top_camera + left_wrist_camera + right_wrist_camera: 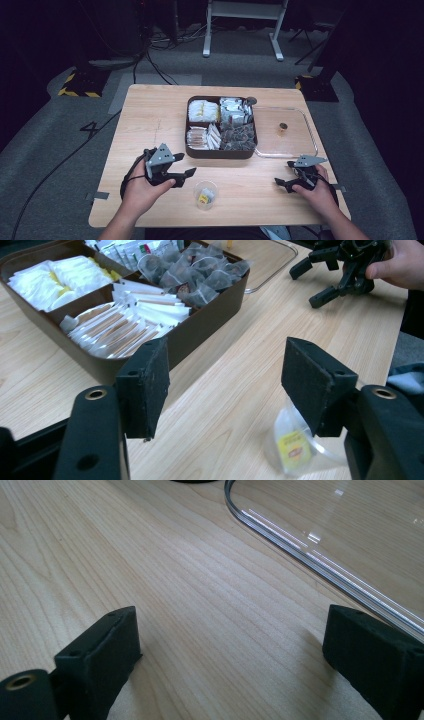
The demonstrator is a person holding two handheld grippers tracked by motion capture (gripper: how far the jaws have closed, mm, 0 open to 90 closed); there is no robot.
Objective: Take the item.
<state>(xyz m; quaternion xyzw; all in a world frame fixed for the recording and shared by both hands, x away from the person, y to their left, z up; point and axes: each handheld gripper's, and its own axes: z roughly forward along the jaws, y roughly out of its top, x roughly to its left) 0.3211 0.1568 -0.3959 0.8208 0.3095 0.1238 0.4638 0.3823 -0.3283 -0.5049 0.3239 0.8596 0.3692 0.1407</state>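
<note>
Your two tools, lower frame, on the surface point(150, 115).
Left tool point(186, 165) and right tool point(283, 176): jaws wide apart, empty, pointing inward.

Your two hand-held grippers, matte black with grey top plates.

Your left gripper point(186, 165) and right gripper point(280, 180) each carry blocky black jaws with rough flat pads, brass-ringed screw holes and a grey three-cornered plate; a black cable loops from the left one. Your forearms are bare.
</note>
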